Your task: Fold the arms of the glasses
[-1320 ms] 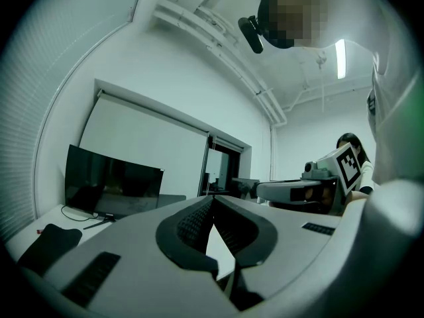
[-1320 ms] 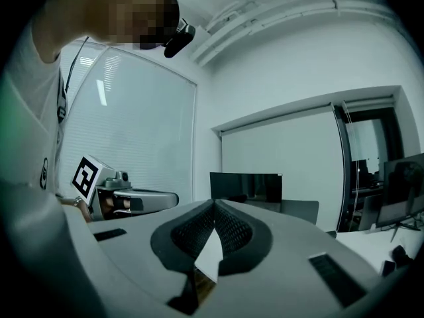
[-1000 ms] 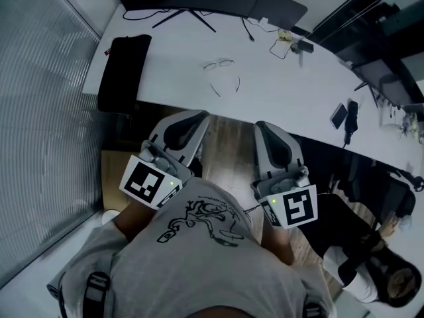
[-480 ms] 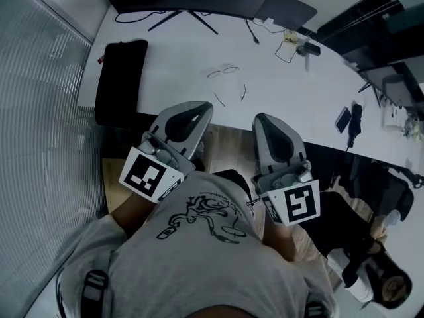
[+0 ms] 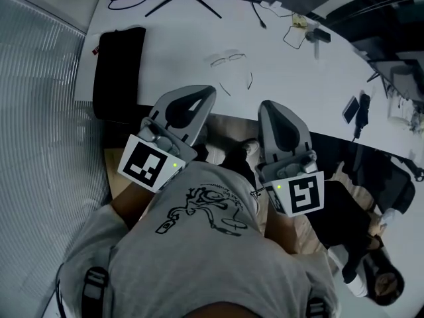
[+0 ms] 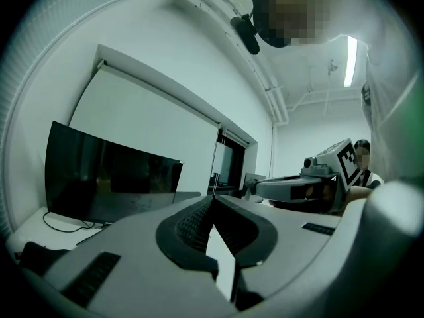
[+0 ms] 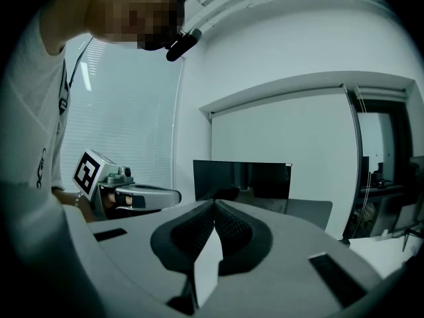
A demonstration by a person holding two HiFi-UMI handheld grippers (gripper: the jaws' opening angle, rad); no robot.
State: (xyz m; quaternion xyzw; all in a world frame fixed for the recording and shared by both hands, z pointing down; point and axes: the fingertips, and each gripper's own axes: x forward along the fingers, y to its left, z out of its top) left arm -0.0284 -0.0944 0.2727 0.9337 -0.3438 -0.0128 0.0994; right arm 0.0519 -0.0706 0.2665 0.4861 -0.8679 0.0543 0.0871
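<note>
- Nothing folded yet: the thin wire-framed glasses (image 5: 230,59) lie on the white tabletop (image 5: 172,52) with both arms swung open, pointing back toward the person.
- The left hand-held gripper (image 5: 205,93) sits at the near edge of the tabletop, short of the glasses, jaws pressed together with nothing between them.
- The right hand-held gripper (image 5: 267,108) is alongside it, also short of the glasses, and its jaws meet at the tips on nothing at all.
- So the whole job is ahead, by my reading: reach the frame, steady it, swing in one arm, then the other.
- Only the head view shows the glasses, and it also catches the long black pouch (image 5: 119,71) lying off to their left.
- The two gripper views look level across the tabletop and miss the glasses entirely. The left one picks up the dark flat monitor (image 6: 106,184), and each shows the other gripper beside it.
- What those views do give, and the head view does not, is a straight look at the closed, empty jaws.
</note>
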